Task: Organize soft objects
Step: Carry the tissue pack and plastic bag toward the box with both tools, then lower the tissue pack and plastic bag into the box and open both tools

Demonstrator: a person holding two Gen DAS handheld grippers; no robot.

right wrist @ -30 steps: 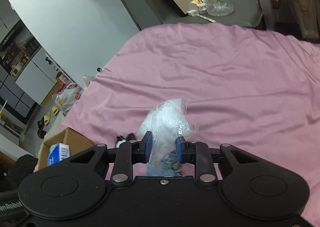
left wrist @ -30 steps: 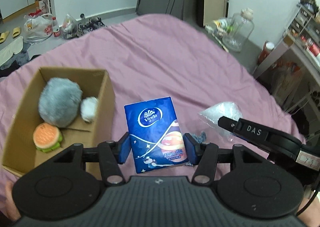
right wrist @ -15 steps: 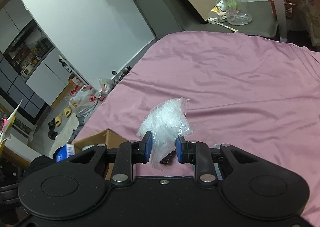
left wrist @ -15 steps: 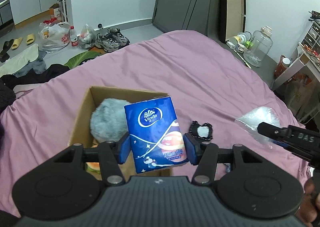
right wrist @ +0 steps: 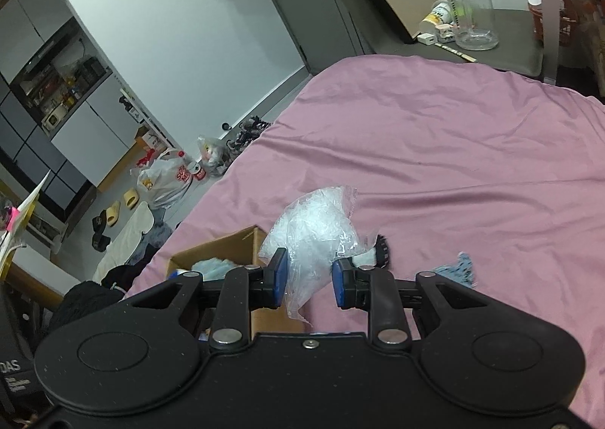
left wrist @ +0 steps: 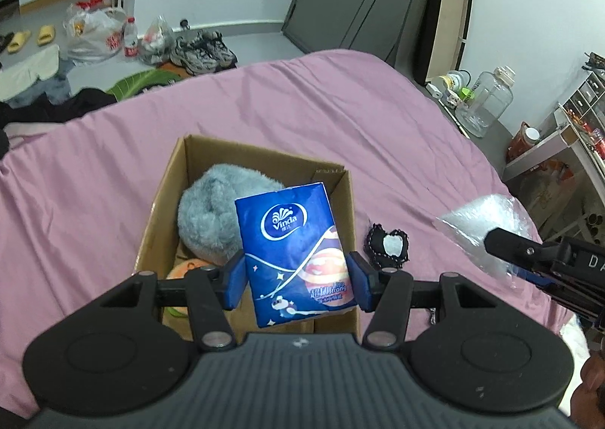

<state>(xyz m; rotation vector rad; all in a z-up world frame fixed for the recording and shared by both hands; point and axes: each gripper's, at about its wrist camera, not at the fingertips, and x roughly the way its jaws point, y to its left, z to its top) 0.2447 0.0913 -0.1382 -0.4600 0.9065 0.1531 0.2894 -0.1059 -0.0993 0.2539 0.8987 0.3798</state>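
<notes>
My left gripper (left wrist: 297,279) is shut on a blue Vinda tissue pack (left wrist: 293,251), held above the open cardboard box (left wrist: 166,198) on the pink bed. Inside the box lie a grey furry ball (left wrist: 211,215) and an orange burger toy (left wrist: 183,270), mostly hidden. My right gripper (right wrist: 308,277) is shut on a crumpled clear plastic bag (right wrist: 314,228), also seen as the plastic bag (left wrist: 487,226) at the right of the left wrist view. A black-and-white heart-shaped pad (left wrist: 387,245) rests on the sheet right of the box. The box (right wrist: 223,243) lies to the left below my right gripper.
A small blue cloth (right wrist: 461,268) lies on the pink sheet (right wrist: 453,164) by my right fingers. Beyond the bed's far edge are shoes (left wrist: 204,49), bags (left wrist: 94,32) and slippers on the floor. A clear jug (left wrist: 486,100) stands on a grey surface at the right.
My left gripper carried the tissue pack leftward and now holds it over the box. My right gripper rose and shifted with the plastic bag, bringing the box and heart pad into its view.
</notes>
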